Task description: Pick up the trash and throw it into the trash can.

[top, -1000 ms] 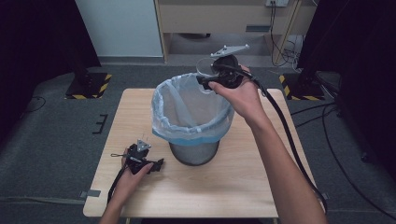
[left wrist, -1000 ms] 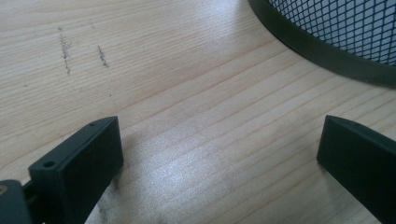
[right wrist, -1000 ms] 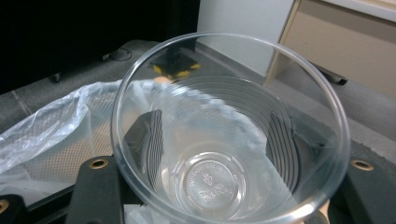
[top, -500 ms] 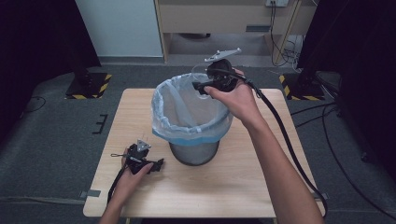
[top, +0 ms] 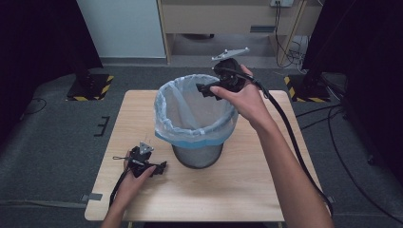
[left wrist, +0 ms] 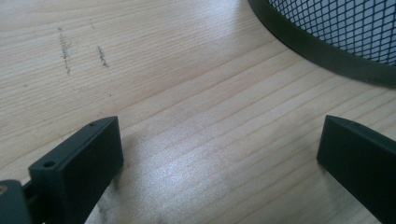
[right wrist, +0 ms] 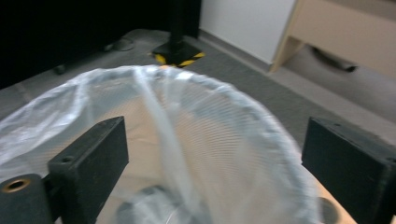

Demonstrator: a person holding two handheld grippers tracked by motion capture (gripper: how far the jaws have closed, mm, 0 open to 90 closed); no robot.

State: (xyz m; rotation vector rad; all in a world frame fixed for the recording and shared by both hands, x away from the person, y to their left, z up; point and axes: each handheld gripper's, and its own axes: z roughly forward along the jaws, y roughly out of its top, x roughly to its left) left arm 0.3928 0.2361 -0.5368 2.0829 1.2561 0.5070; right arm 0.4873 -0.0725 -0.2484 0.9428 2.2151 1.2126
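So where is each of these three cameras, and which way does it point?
High view: fixed above the person's side, looking forward and down on the table and bin; both forearms show, with the left gripper and right gripper.
Left gripper view: rides the left gripper, looking down at the tabletop and bin base; its open jaws show.
Right gripper view: rides the right gripper, looking into the bag; its jaws have just opened, nothing between them.
Shared: the bin appears in all three.
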